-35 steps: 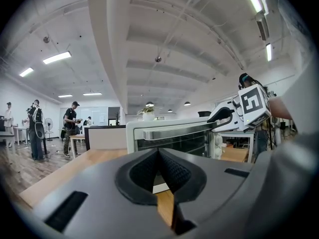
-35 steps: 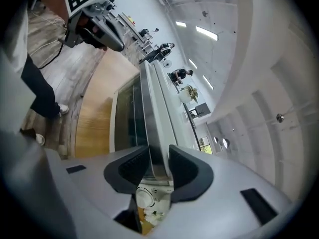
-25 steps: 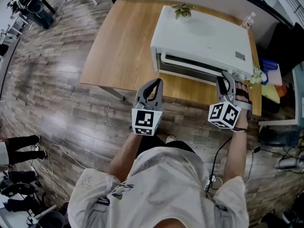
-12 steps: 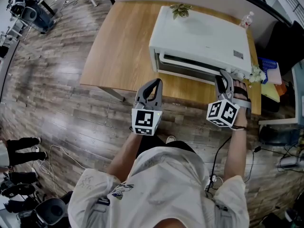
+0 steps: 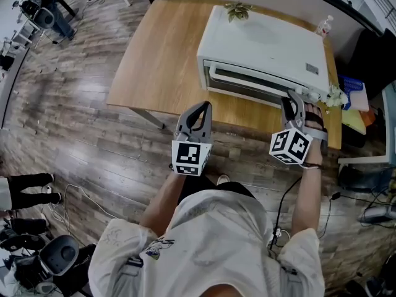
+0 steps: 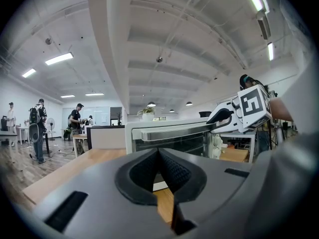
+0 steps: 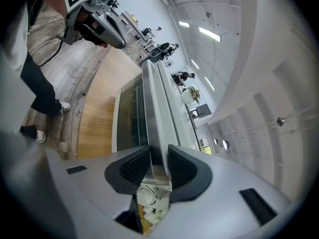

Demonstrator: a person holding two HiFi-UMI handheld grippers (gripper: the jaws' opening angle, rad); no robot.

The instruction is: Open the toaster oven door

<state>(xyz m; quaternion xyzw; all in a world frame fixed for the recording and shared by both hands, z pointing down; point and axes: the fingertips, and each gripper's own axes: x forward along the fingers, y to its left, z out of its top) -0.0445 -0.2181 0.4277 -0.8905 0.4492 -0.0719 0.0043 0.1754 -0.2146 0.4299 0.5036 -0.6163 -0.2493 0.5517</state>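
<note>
A white toaster oven (image 5: 266, 48) stands on the wooden table (image 5: 161, 60), its glass door (image 7: 129, 113) facing me. My right gripper (image 5: 296, 98) is at the right end of the door handle (image 5: 247, 82). In the right gripper view the handle (image 7: 152, 103) runs between the two pads, and my right gripper (image 7: 158, 158) is shut on it. My left gripper (image 5: 199, 107) hangs in front of the table's near edge, left of the oven, shut and holding nothing. The left gripper view shows the oven (image 6: 169, 138) ahead of the left gripper (image 6: 159, 153), with the right gripper (image 6: 219, 118) at the handle.
A small potted plant (image 5: 238, 11) sits on the oven's top. A bottle (image 5: 322, 25) stands at the table's back right corner, and white flowers (image 5: 334, 96) lie beside the oven's right end. Blue and yellow clutter (image 5: 352, 104) lies right of the table. Wooden floor surrounds it.
The right gripper stays clamped on the handle and the left gripper stays put. Only the head view has shifted a little.
</note>
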